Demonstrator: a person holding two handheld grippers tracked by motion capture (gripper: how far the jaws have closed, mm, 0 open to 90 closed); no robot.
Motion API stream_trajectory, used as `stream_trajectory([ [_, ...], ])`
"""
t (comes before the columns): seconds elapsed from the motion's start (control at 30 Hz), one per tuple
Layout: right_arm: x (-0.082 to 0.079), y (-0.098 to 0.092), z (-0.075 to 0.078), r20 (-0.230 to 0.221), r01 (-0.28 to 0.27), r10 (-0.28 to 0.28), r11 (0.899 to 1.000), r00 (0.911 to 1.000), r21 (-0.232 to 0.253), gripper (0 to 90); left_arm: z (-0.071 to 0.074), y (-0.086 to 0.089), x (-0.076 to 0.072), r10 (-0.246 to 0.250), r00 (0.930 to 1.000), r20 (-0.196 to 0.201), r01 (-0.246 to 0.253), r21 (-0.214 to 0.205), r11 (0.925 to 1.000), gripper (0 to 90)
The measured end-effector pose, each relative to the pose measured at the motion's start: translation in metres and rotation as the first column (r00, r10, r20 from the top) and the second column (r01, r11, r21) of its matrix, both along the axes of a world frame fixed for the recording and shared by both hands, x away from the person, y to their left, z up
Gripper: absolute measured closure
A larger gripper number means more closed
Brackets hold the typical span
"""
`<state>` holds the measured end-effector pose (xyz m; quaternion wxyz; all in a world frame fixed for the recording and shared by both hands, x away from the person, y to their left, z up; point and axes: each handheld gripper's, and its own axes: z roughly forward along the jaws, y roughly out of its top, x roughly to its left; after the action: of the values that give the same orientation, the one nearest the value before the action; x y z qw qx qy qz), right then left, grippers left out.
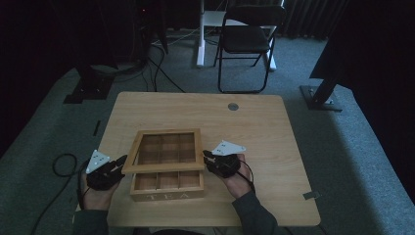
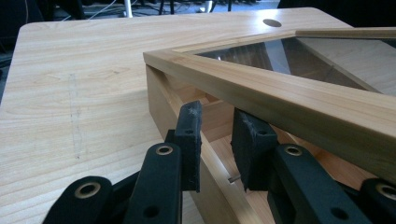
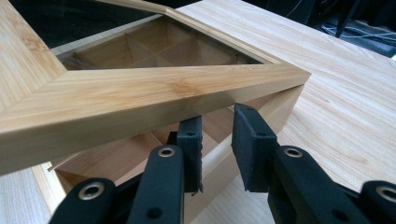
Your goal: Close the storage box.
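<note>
A wooden tea box [image 1: 167, 196] marked TEA stands near the table's front edge, its inside split into several compartments. Its glass-paned lid [image 1: 164, 168] is raised at the front and tilted. My left gripper [image 1: 121, 165] is at the box's left side. In the left gripper view it [image 2: 217, 128] straddles the left side wall [image 2: 159, 100], one pad outside and one inside, under the lid frame [image 2: 280, 93]. My right gripper [image 1: 209, 159] mirrors this on the right: it [image 3: 217, 128] is closed on the right wall [image 3: 275, 109] beneath the lid [image 3: 140, 93].
The wooden table [image 1: 254, 132] has a round grommet hole [image 1: 233, 106] at the back. A black folding chair [image 1: 247, 39] and stand bases [image 1: 320, 98] sit on the carpet beyond. A cable [image 1: 61, 164] loops off the left side.
</note>
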<state>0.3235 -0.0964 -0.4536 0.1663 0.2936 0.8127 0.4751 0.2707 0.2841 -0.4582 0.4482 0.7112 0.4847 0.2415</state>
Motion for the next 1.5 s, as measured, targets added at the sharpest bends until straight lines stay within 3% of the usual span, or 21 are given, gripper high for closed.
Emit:
stream_trajectory([
  [1.1,-0.005,0.001,-0.012,-0.019,0.001,-0.001,1.000,0.9998,0.005,75.2,-0.009,0.007,-0.007,0.002,1.0000,-0.002,-0.002,-0.012,0.9999,72.8],
  [1.5,-0.008,0.002,-0.016,-0.006,0.008,-0.008,1.000,1.0000,-0.025,72.0,-0.013,0.008,-0.010,0.005,0.9999,-0.010,-0.005,-0.011,0.9999,72.7],
])
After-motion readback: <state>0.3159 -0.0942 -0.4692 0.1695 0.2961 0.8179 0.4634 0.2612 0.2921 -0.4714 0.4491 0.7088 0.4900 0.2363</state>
